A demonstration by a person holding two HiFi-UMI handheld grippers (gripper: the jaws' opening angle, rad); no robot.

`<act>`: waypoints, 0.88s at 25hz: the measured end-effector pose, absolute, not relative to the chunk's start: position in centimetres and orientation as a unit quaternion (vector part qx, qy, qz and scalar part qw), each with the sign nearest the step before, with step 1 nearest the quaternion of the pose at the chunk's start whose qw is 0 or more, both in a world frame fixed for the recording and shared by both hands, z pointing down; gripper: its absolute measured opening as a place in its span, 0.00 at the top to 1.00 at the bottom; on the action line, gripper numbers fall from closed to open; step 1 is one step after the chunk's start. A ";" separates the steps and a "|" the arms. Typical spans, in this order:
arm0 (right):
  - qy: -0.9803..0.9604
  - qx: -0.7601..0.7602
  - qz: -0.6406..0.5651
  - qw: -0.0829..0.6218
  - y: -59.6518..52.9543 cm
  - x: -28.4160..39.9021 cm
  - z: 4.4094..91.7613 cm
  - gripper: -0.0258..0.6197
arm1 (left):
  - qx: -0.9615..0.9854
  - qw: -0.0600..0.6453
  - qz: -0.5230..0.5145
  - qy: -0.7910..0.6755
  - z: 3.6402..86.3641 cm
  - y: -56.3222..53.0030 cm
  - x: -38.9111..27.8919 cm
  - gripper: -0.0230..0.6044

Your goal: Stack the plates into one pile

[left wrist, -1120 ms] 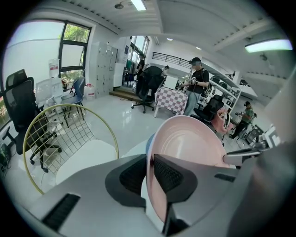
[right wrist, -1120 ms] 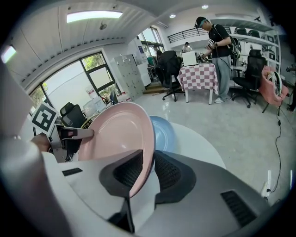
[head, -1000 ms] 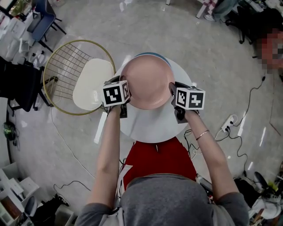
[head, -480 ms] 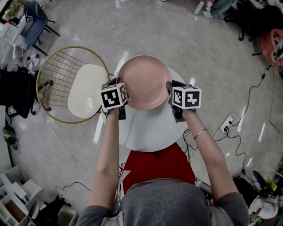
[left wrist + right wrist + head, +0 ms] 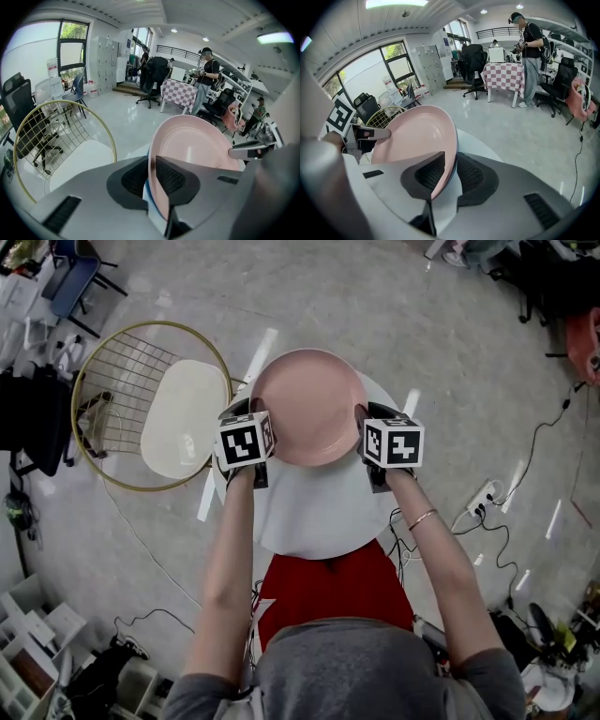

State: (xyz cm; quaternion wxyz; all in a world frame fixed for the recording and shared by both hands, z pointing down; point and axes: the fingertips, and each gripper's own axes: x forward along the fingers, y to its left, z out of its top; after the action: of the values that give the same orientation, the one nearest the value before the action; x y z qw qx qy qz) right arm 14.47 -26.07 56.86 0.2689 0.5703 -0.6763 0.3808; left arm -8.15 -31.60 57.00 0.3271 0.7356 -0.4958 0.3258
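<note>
Both hands on one plate. Left gripper (image 5: 262,429) and right gripper (image 5: 365,434) pinch opposite rims of the pink plate (image 5: 309,409), jaws narrow, ribbed pads clamped on the thin lip. It hangs over the round white table (image 5: 319,512). A blue edge (image 5: 147,194) peeks just beneath, probably the pile.

Step, I judge: placing. Next: lower centred, release both sides together. Plate is round, shallow, glossy, likely slippery.

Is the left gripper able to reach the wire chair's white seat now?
Probably not yet: left gripper and right gripper are both shut on the pink plate. The white seat lies close, nothing between.
</note>
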 end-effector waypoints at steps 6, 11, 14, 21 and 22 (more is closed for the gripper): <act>-0.680 0.564 0.366 0.291 -26.3 14.2 57.7 0.82 | 0.729 0.331 0.326 -0.503 58.1 -31.5 -8.4 0.87; -0.682 0.563 0.358 0.300 -26.4 14.4 58.2 0.82 | 0.727 0.327 0.326 -0.508 58.5 -31.6 -8.3 0.87; -0.683 0.564 0.352 0.301 -26.6 14.4 58.2 0.82 | 0.729 0.319 0.329 -0.508 58.5 -31.7 -8.3 0.86; -0.686 0.578 0.338 0.286 -27.5 14.7 57.5 0.82 | 0.737 0.304 0.340 -0.500 58.5 -31.6 -7.7 0.77; -0.687 0.579 0.336 0.284 -27.6 14.6 57.4 0.82 | 0.736 0.295 0.344 -0.504 58.4 -31.6 -7.9 0.76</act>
State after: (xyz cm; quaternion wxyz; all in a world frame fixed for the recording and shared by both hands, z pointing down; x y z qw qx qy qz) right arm 14.57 -27.60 57.37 0.2836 0.5786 -0.6867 0.3365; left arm -7.90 -31.64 58.44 0.2953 0.7355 -0.5035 0.3439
